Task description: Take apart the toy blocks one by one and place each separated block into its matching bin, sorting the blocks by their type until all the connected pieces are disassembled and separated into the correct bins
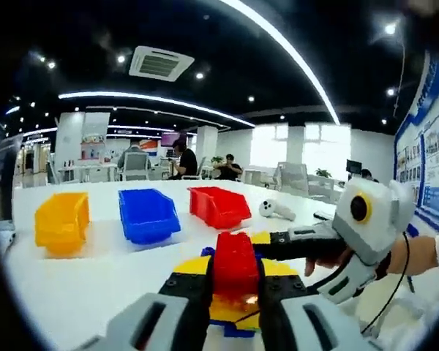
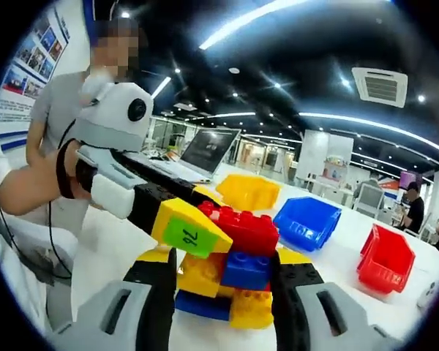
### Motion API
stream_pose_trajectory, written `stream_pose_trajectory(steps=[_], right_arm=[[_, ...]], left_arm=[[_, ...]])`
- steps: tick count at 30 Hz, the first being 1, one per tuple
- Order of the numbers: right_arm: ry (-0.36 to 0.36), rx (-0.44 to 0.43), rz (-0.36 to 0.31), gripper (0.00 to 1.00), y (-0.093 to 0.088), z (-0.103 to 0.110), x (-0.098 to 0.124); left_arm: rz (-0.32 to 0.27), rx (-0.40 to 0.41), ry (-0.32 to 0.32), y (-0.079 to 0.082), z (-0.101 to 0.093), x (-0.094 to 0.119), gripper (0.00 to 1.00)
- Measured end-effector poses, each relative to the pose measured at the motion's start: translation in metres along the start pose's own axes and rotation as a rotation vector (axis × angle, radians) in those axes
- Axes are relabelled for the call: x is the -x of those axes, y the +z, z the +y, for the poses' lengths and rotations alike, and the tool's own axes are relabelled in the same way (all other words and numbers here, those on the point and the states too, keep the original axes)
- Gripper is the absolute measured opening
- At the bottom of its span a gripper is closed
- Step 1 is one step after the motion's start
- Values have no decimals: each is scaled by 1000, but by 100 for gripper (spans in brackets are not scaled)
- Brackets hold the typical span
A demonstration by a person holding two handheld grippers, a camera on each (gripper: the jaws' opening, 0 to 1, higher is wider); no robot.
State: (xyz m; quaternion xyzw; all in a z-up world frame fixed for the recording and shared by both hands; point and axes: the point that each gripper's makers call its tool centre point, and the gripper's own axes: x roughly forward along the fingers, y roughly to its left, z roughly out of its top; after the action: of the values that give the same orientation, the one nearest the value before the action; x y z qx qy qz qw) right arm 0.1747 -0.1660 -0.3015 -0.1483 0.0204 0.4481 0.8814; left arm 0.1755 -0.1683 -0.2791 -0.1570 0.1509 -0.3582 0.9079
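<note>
We clamp the left claw (image 1: 234, 292) on the red block (image 1: 235, 265) while our right claw (image 2: 223, 292) grips the block stack (image 2: 227, 281) beneath, held above the desk (image 1: 95, 278) to pull them apart

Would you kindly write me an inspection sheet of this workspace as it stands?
Surface: white table, bare around the bins.
Job's things: yellow bin, blue bin, red bin in a row; block stack of red, blue and yellow blocks, undivided.
Clutter: small white device beyond the red bin.
Grippers: left tool shut on the stack's red block; right tool closed on the stack's lower blocks.
Cables: black cable at the right tool.
Surroundings: open office, laptop, seated people, ceiling lights.
</note>
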Motion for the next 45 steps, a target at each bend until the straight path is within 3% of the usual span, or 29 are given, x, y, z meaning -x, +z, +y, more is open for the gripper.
stream_pose_trajectory(steps=[1, 2, 3, 4, 7, 10, 14, 17, 19, 20, 26, 33, 34, 38, 42, 45], right_arm=[[2, 6, 2, 51, -1, 1, 1], [-1, 8, 0, 51, 0, 2, 1], [0, 4, -2, 51, 0, 1, 0], [0, 4, -1, 51, 0, 2, 0], [-1, 2, 2, 51, 0, 4, 1], [-1, 0, 4, 51, 1, 5, 2], [-4, -7, -1, 51, 1, 9, 5], [-6, -20, -2, 51, 0, 8, 3], [-6, -25, 4, 51, 0, 9, 4], [-5, -27, 6, 51, 0, 10, 4], [5, -31, 23, 51, -3, 6, 0], [10, -27, 28, 51, -3, 3, -5], [9, -29, 26, 51, -3, 4, -6], [14, -30, 15, 51, -3, 5, -7], [23, -30, 13, 51, -2, 7, -5], [29, -26, 14, 51, -2, 12, -1]], left_arm=[[1, 30, -26, -2, 1, 0, 25], [-14, 10, -31, -2, 0, 1, 25], [-51, -77, -11, 0, 1, 0, 25], [-41, -100, -2, -6, -4, 2, 25], [-73, -115, -19, 0, -19, 3, 25], [-96, -160, -11, 17, -20, 0, 25], [-109, -201, -44, 52, -30, -15, 25], [-93, -215, -71, 71, -34, -35, 25], [-78, -214, -81, 85, -27, -56, 25], [-65, -258, -57, 91, -19, -66, 25], [-27, -279, -93, 117, -17, -132, 25], [29, -354, -83, 119, -15, -208, 25], [41, -375, -84, 111, -25, -208, 25], [80, -416, -61, 102, -27, -241, 25], [112, -468, -39, 91, -28, -258, 25], [123, -463, -32, 85, -27, -266, 25]])
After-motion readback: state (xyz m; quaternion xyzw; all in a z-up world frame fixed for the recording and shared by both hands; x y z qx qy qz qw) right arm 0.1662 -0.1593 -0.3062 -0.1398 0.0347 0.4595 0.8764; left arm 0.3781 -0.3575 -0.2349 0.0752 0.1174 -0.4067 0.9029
